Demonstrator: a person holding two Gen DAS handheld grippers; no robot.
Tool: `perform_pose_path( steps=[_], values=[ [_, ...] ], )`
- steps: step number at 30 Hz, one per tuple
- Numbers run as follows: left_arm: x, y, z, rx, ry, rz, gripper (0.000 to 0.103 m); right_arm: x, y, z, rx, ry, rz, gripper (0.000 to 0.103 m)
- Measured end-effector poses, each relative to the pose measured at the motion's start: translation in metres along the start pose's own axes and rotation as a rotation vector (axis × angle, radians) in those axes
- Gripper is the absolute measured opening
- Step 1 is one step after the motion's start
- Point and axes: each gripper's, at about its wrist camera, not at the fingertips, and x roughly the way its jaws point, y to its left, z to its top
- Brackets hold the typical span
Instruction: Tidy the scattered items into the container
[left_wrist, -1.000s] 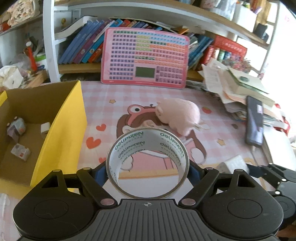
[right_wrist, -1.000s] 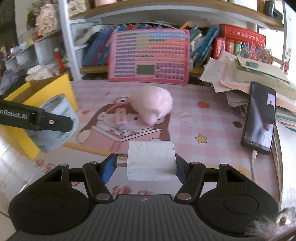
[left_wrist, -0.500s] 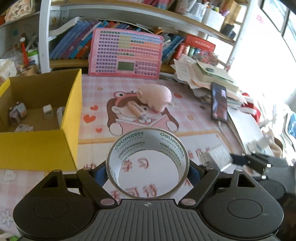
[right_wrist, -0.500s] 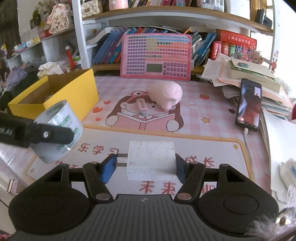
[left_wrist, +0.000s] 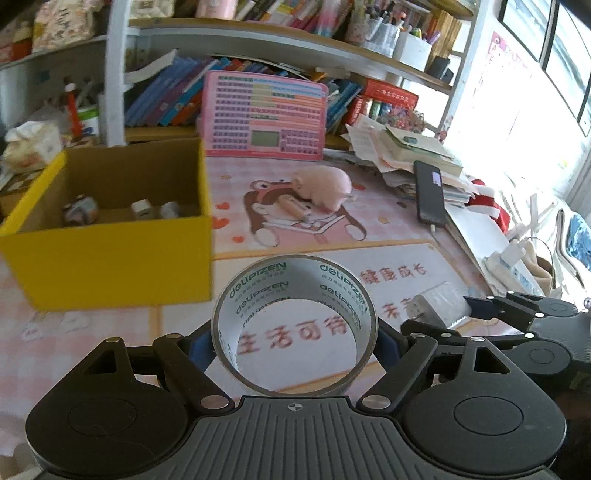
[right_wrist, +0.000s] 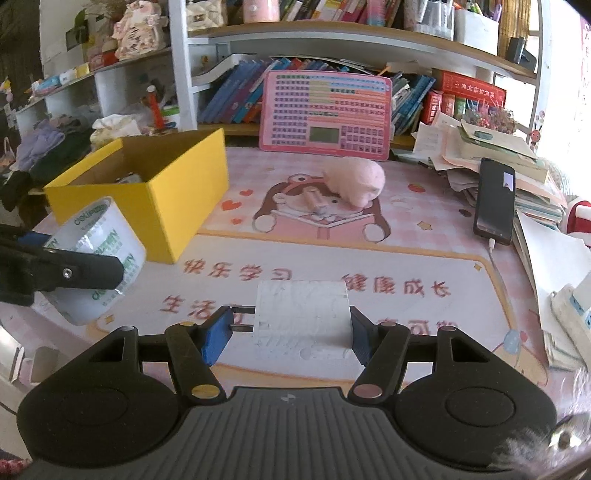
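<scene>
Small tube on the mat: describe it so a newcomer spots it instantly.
Find the pink desk mat and its cartoon bear reading a book. The small tube lies on the bear's face, beside the pink plush toy; it is thin, hard and cylindrical, unlike the round, fluffy plush.

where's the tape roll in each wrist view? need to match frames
Left wrist: tape roll bottom centre, clamped in the left gripper.
Right wrist: tape roll at the left edge, beside the yellow box.
Shared landmark: pink keyboard board against the bookshelf.
</scene>
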Motion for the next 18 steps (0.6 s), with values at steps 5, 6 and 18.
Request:
perform_pose_path(
  steps=[5, 6, 18],
  values=[
    [-0.023, 0.024, -0.019, -0.032, -0.002, 0.023, 0.085, -0.011, 0.03, -0.012, -0.015, 0.003, 0.007, 0.063],
    [-0.027, 0.028, -0.022, -0.038, -0.002, 0.026, 0.085, -0.013, 0.036, -0.014, -0.018, 0.002, 0.01, 0.063],
    [-0.073, 0.066, -0.053, -0.061, -0.027, 0.071, 0.085, -0.029, 0.1, -0.03, -0.073, -0.011, 0.056, 0.063]
  ],
)
